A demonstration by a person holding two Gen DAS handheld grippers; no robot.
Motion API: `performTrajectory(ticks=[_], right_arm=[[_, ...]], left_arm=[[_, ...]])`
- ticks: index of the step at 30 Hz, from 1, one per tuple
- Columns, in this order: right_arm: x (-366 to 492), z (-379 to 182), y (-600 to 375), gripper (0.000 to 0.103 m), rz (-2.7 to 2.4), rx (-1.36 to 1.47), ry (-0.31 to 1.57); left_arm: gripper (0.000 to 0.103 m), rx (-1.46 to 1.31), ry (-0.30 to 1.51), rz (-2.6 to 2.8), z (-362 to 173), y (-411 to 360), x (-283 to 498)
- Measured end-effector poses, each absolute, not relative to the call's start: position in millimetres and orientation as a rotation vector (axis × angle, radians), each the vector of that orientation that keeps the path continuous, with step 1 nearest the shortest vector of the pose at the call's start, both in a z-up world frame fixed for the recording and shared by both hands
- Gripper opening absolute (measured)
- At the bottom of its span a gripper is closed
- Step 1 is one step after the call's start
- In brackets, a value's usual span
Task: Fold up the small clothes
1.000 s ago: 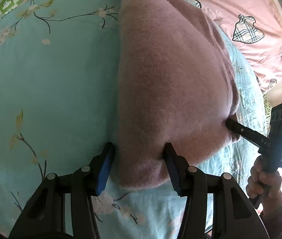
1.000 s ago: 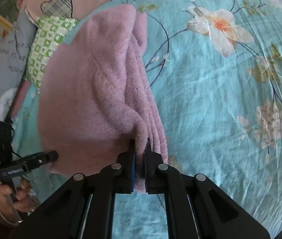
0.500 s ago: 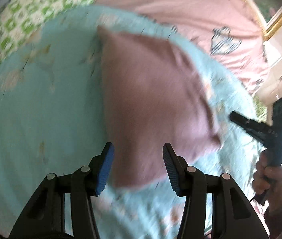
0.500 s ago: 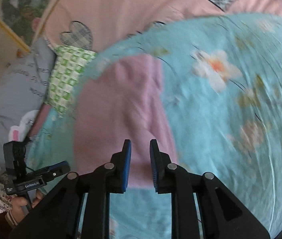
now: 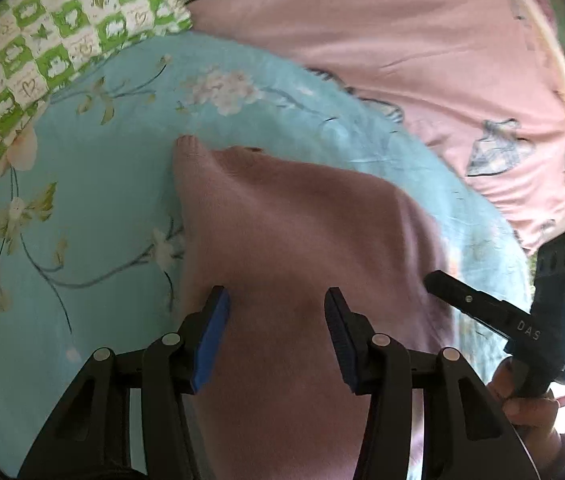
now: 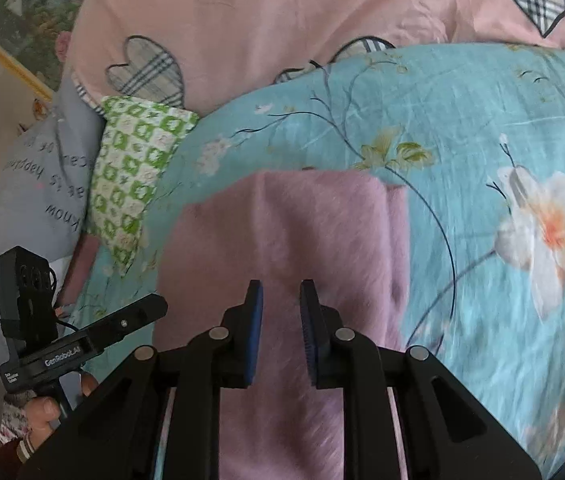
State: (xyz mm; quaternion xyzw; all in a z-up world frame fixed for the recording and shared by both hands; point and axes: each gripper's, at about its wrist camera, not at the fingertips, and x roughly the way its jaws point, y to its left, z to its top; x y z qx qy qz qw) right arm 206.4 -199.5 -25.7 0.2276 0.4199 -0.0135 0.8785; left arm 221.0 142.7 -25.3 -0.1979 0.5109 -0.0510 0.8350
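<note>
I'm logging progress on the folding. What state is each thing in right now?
Mauve fuzzy knit garment: folded, lying flat on the quilt, held by neither gripper.
Left gripper: open, above the garment, nothing between its pads.
Right gripper: open a little, empty.
Turquoise floral quilt: spread out under the garment.
Green checked pillow: lying at the quilt's edge.

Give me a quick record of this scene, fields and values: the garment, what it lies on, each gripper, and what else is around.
garment: pink knit, folded, flat
surface: teal floral bedspread
left gripper: open, above the knit, holding nothing
right gripper: jaws apart, empty, above the knit
behind: green checked pillow, pink duvet, grey pillow
</note>
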Motion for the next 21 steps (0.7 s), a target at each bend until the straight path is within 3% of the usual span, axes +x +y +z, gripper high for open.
performTrajectory(ticks=[3,11,21], right_arm=[[221,-44,-216,0.020,-0.071,0.509,0.929],[232,-56,-225,0.015,-0.043,0.504,0.958],[141,-9,-196,0.019,0.048,0.483,0.881]], left_arm=[[0.045,-0.428,1.132,-0.081,-44,148,240],[0.047,-0.434,1.150,-0.061,-54,151,247],[0.047,-0.472,1.046,-0.186,-8,139,138]])
